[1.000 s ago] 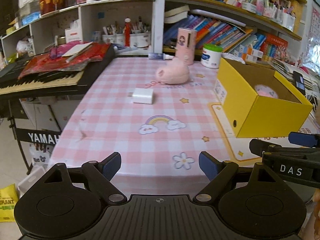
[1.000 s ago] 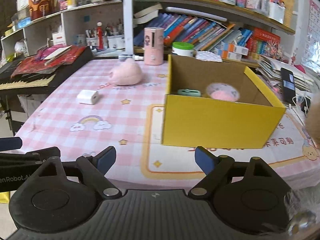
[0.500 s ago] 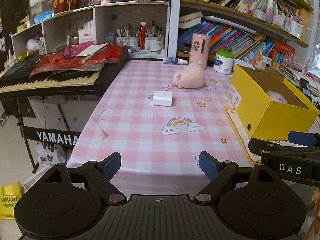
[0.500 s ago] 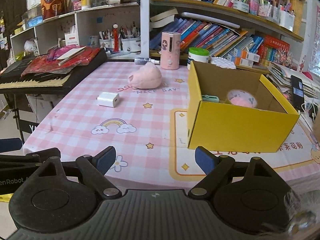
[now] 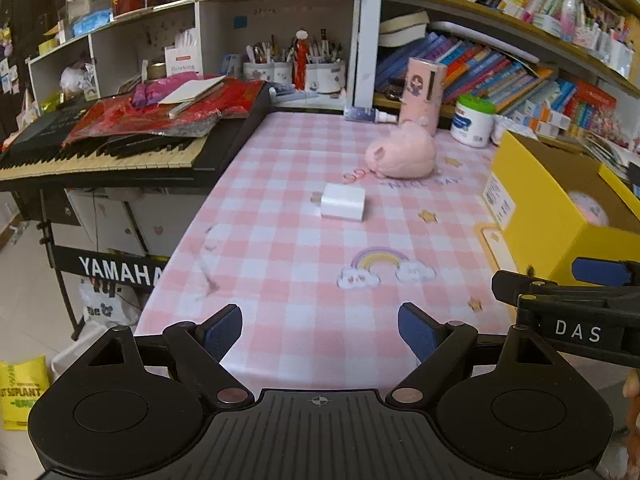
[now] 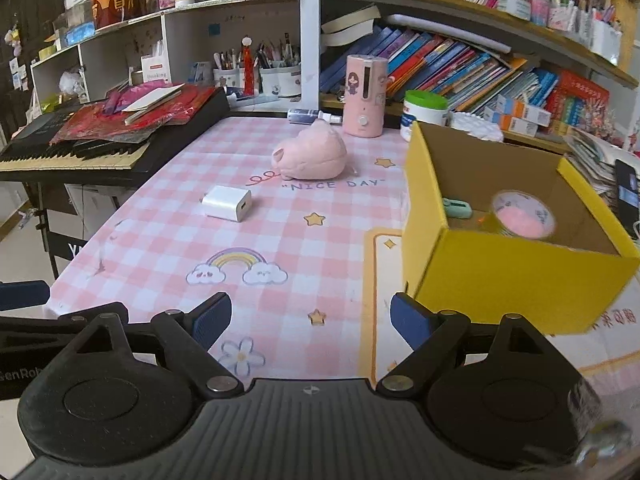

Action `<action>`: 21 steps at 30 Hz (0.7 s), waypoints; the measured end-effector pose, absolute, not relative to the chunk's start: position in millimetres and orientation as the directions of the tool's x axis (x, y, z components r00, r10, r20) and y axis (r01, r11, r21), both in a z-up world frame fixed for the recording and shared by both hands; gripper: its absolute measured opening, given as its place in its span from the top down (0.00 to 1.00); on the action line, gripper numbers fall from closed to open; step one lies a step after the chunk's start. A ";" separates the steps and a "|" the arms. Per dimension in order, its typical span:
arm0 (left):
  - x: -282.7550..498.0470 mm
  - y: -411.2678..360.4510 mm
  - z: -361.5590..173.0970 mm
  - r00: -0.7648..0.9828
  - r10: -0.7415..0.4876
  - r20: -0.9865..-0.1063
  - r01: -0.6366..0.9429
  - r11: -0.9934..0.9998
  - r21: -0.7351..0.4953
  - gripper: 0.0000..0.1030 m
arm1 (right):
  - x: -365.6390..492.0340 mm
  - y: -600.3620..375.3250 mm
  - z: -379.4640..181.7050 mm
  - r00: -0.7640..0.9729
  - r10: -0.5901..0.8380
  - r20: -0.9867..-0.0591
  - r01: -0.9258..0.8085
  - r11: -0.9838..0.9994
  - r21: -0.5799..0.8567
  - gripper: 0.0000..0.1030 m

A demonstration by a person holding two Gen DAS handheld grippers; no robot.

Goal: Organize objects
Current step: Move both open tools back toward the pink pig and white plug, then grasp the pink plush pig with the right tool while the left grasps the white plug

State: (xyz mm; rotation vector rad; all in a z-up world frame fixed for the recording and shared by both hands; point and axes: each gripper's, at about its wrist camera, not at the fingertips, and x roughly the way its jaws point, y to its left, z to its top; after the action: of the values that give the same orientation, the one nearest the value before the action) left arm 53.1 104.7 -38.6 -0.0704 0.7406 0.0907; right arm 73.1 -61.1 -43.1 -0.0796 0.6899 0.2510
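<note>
In the left wrist view, your left gripper [image 5: 320,330] hangs over the near edge of the tabletop [image 5: 304,276], and its fingers [image 5: 222,330] stand wide apart with nothing between them. I take the yellow box [image 5: 560,216] as the landmark. The white charger [image 5: 343,207] lies flat on the pink checked cloth, well to the left of the box. The pink plush toy [image 5: 402,155] sits behind the charger, also left of the box and nearer to the shelves. A pink cylinder [image 5: 425,96] and a white jar with green lid [image 5: 472,120] stand behind the box's far left corner. The keyboard [image 5: 120,152] is far left of the box, beside the tabletop edge. Your right gripper [image 5: 576,304] shows at the right border, in front of the box; its fingers are not clear here.

In the right wrist view, your right gripper [image 6: 310,322] is also released: the fingers [image 6: 408,322] are spread and grasp nothing. The yellow box [image 6: 520,280] stands just ahead on the right, open on top. Inside it, a round tub with pink content [image 6: 522,216] lies toward the right and a small mint-green thing [image 6: 456,207] lies at its left wall. The white charger [image 6: 228,203] and the pink plush toy [image 6: 310,154] are on the cloth, left of the box and apart from it.
</note>
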 end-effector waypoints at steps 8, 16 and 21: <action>104.4 107.2 -42.9 0.719 0.084 -0.690 -0.159 0.986 -0.045 0.15 | 131.8 -59.8 -34.3 0.771 0.234 -0.592 -0.287 0.958 0.005 0.19; 163.4 99.8 -53.3 0.718 0.086 -0.690 -0.142 0.990 -0.024 0.15 | 207.8 -57.8 -16.6 0.768 0.286 -0.573 -0.318 0.947 0.046 0.19; 203.6 94.6 -68.7 0.701 0.090 -0.707 -0.134 0.991 -0.006 0.15 | 253.2 -52.6 -13.8 0.743 0.308 -0.594 -0.335 0.940 0.069 0.18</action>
State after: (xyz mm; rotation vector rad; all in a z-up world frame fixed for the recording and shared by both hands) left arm 203.6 94.6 -68.7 -0.0586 0.7842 0.1245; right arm 253.2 -52.6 -13.8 -0.0433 0.6429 0.3523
